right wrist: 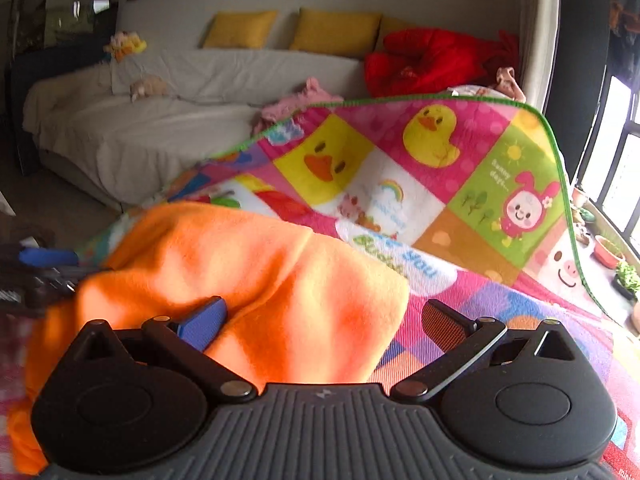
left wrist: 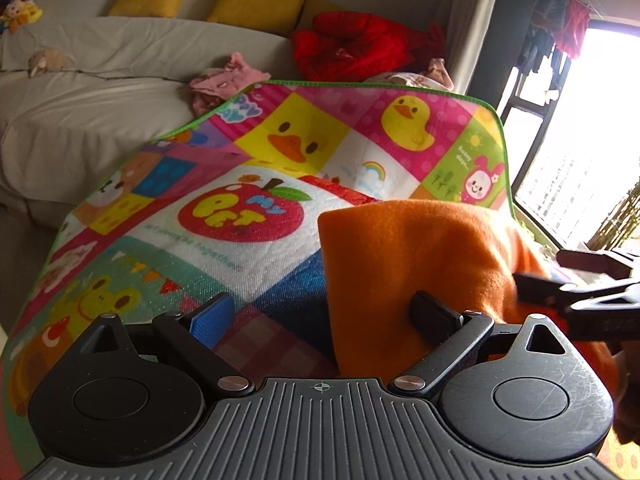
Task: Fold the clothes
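- Left wrist view: the left hand-held gripper [left wrist: 324, 316] has its jaws spread wide apart, clamped on nothing. Its blue-padded finger [left wrist: 212, 318] hangs over the play mat [left wrist: 248, 184], while the dark finger on the other side rests against the face of the orange fleece cloth [left wrist: 404, 260].
- The orange fleece cloth lies bunched on the near right part of the play mat, one corner pointing up towards the mat's red apple print [left wrist: 240, 212].
- The right hand-held gripper [left wrist: 532, 292] enters from the right edge, its dark tips at the cloth's right side — whether they touch the fabric cannot be told from here.
- Beyond the mat stands a pale sofa [left wrist: 100, 92] with yellow cushions [left wrist: 256, 6], a red garment [left wrist: 352, 48] and a pink garment [left wrist: 224, 80] heaped on it.

- Right wrist view: the right hand-held gripper [right wrist: 324, 324] is also open wide. Its blue finger [right wrist: 204, 326] presses into a fold of the orange fleece cloth [right wrist: 256, 272], and its orange-padded finger [right wrist: 444, 320] stands clear of the cloth, over the play mat [right wrist: 460, 184].
- The cloth fills the lower left of this view, lying on the mat, with its rounded edge falling between the two fingers.
- At the far left edge a blue pad of the left hand-held gripper [right wrist: 48, 258] shows just beside the cloth — the rest of that tool is blurred.
- The sofa [right wrist: 160, 120], yellow cushions [right wrist: 336, 30] and red garment [right wrist: 432, 60] sit behind the mat's green-stitched edge.
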Demonstrator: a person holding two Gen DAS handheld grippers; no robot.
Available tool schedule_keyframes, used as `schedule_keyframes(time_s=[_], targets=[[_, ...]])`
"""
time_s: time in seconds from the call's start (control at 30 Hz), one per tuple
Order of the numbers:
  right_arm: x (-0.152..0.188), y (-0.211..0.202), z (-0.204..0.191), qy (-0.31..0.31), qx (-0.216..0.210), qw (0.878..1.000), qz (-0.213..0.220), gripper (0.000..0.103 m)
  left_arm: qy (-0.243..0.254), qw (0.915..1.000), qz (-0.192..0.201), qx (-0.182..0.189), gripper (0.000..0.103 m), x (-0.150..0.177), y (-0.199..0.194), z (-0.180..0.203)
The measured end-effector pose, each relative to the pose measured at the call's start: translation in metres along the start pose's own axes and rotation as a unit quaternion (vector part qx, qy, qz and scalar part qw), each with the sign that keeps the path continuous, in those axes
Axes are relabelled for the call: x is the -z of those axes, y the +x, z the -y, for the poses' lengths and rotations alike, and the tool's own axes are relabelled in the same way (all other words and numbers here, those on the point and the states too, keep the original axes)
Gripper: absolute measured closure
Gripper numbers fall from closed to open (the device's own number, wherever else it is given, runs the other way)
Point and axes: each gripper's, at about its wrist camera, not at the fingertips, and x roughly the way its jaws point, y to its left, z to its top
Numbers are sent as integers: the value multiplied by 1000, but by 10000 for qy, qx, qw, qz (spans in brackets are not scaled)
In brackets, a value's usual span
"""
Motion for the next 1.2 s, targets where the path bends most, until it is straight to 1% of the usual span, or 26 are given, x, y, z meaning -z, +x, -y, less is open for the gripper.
schedule_keyframes(time_s=[0.03, 0.1, 0.2, 0.27, 0.37, 0.4, 0.47, 0.57, 0.67, 0.7, 0.73, 0.77, 0.83, 1.07, 1.2], targets=[[4, 10, -4, -81, 83, 9999, -76, 0, -10, 10000, -1, -12, 5, 1, 1, -1], [5, 15, -7, -116, 145, 9998, -116, 0, -37, 10000, 18, -45, 5, 3, 3, -3], [2, 13, -3, 142, 137, 9993, -318, 0, -77, 10000, 38, -19, 5, 4, 6, -5], [2, 9, 3, 418, -4, 9978, -519, 0, -76, 10000, 57, 3, 4, 6, 6, -6], [2, -1, 16, 771, -413, 9937, -694, 0, -45, 9999, 95, -4, 4, 7, 6, -5], [3, -6, 20, 884, -508, 9926, -665, 0, -54, 9999, 93, 0, 4, 7, 6, -6], [7, -20, 21, 967, -551, 9925, -504, 0, -95, 9999, 79, 14, 3, 7, 7, -7], [15, -41, 16, 841, -631, 9943, -193, 0, -157, 9999, 55, 28, 3, 7, 8, -9], [26, -50, 4, 576, -985, 9933, -189, 0, -199, 9998, 38, 26, 3, 7, 9, -11], [30, -48, -3, 392, -941, 9944, -290, 0, -212, 9998, 31, 33, 3, 7, 9, -12], [34, -44, -10, 182, -806, 9959, -357, 0, -225, 9997, 23, 39, 2, 7, 9, -12], [38, -40, -17, -6, -686, 9970, -365, 0, -232, 9997, 17, 53, 2, 7, 9, -12], [41, -36, -23, -140, -606, 9976, -294, 0, -211, 9998, 36, 51, 1, 7, 9, -12], [38, -39, -20, -27, -622, 9977, -269, 0, -266, 9996, 80, 57, 1, 8, 7, -13], [29, -54, -13, -5, -697, 9976, -13, 0, -214, 9997, 68, -4, 1, 8, 8, -11]])
